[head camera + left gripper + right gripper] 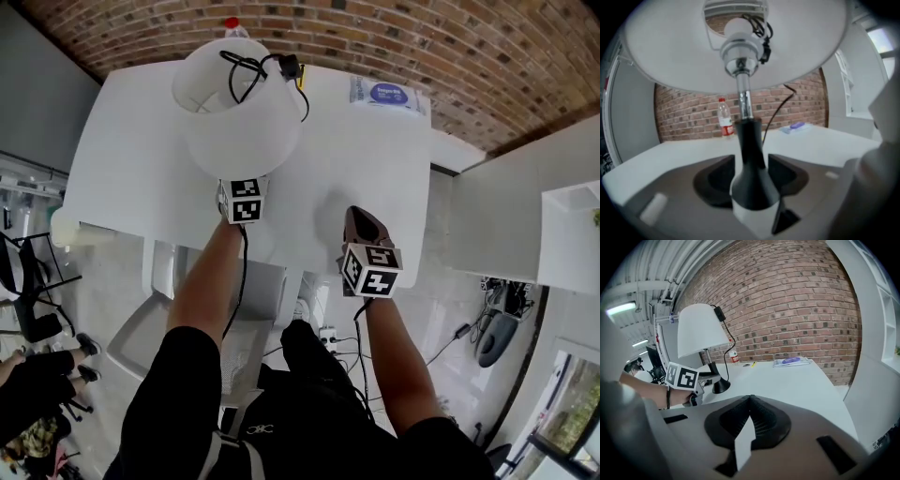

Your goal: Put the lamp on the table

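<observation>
A lamp with a white shade (242, 112) and a black stem (749, 154) stands on the white table (131, 169), its round black base (721, 386) flat on the top. My left gripper (751, 165) reaches in under the shade. Its jaws stand on either side of the stem, and a thin gap shows beside it, so the gripper is open. In the head view only its marker cube (244, 200) shows below the shade. My right gripper (361, 225) hovers over the table's near right part, shut with nothing in it (750, 399).
A plastic bottle (725, 117) and a blue-and-white packet (384, 94) lie at the table's far edge by the brick wall. The lamp's black cord (727, 350) hangs to the table. A white cabinet (525, 216) stands to the right, a chair (169, 319) under the near edge.
</observation>
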### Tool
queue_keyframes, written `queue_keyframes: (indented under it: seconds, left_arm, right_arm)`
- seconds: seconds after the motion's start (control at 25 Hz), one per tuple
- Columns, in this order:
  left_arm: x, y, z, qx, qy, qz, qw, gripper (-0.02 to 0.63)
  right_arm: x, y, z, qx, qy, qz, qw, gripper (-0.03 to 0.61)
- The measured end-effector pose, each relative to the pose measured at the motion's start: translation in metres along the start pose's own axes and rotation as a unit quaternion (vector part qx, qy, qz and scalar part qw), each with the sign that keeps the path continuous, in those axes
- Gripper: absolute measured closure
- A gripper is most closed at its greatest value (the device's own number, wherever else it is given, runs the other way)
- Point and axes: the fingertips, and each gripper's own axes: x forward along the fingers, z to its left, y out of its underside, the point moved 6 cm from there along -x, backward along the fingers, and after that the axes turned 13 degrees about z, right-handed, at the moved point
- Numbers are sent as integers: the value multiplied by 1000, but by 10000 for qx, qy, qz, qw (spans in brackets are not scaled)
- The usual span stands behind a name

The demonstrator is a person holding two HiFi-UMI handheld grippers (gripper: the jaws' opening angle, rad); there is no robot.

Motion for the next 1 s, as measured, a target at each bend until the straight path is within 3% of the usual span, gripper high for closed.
queue_keyframes:
  seconds: [0.12,0.24,0.48,1.0]
  left_arm:
    - [-28,14,-2,-80,-20,202,9998,411]
    - [-66,25,-3,-289,-97,432,9986,613]
    - [-147,22,4,-833,-123,610,9946,614]
    - [-355,-17,17,-654,347,295,9968,614]
  right_arm:
    - [-8,-2,18,-78,-117,-49,9999,580]
    - [-18,-5,37,-130,-211,-88,9997,580]
    - [-42,-13,93,-341,-446,-268,9981,580]
    - [-157,-31,231,-579,-555,-930,9924,580]
